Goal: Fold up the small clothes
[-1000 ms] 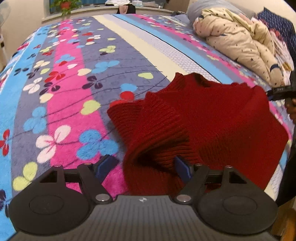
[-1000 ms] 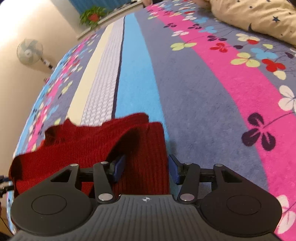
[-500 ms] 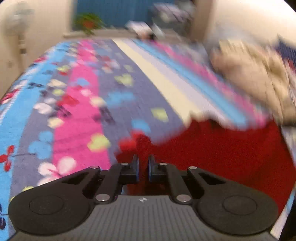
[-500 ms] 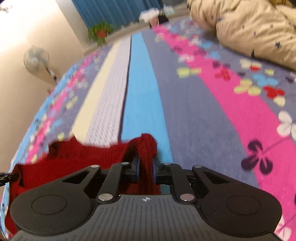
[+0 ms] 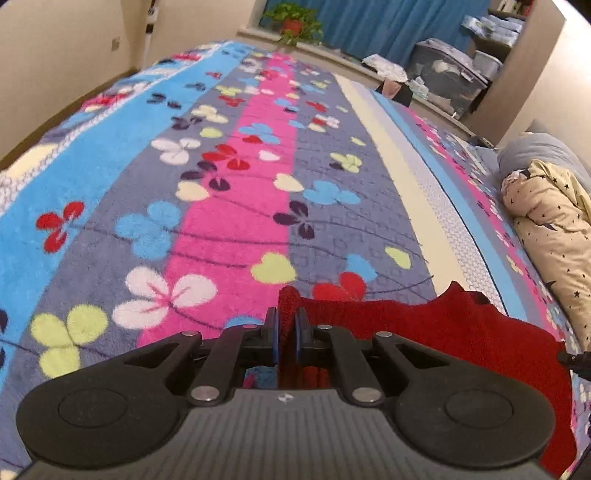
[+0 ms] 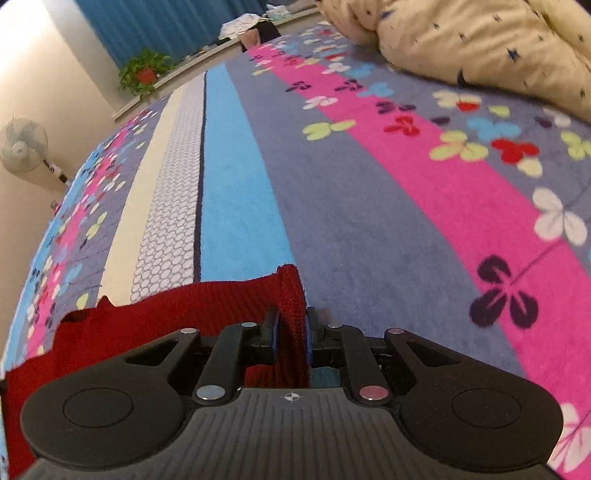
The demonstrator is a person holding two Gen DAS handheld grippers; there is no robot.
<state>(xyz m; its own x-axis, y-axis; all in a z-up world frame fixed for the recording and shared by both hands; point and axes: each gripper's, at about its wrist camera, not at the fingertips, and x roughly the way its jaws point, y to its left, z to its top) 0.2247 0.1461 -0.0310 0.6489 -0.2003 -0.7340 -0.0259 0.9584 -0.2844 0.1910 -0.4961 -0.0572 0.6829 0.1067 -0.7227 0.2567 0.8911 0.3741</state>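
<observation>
1. I see the red sweater [image 5: 443, 332] lying on the bed [image 5: 229, 206], at the near edge, on a bright blanket with flower print.
2. My left claw [image 5: 286, 334] is closed on a bunched corner of the sweater; the red knit stands up between the blue pads [image 5: 300, 332]. Its jaws have just been closing, with the cloth between them.
3. My right claw [image 6: 291, 332] is closed on the other corner [image 6: 291, 291] in the same way, and its jaws also have just been closing on the cloth.
4. I judge the sweater to be soft, thick and limp. It is light, but it will sag and stretch between the two claws. The ribbed knit is not slippery, so the grip should be safe. The corners are the good place to take it, because then the edge stays straight for a fold.
5. The left view shows the wide body of the sweater spreading to the right, a potted plant [image 5: 291, 20] and a rolled cream quilt [image 5: 554, 236].
6. The right view shows instead the neck notch [image 6: 105, 301] at the far edge of the sweater, a standing fan [image 6: 24, 146], and the quilt [image 6: 480, 40] much nearer.
</observation>
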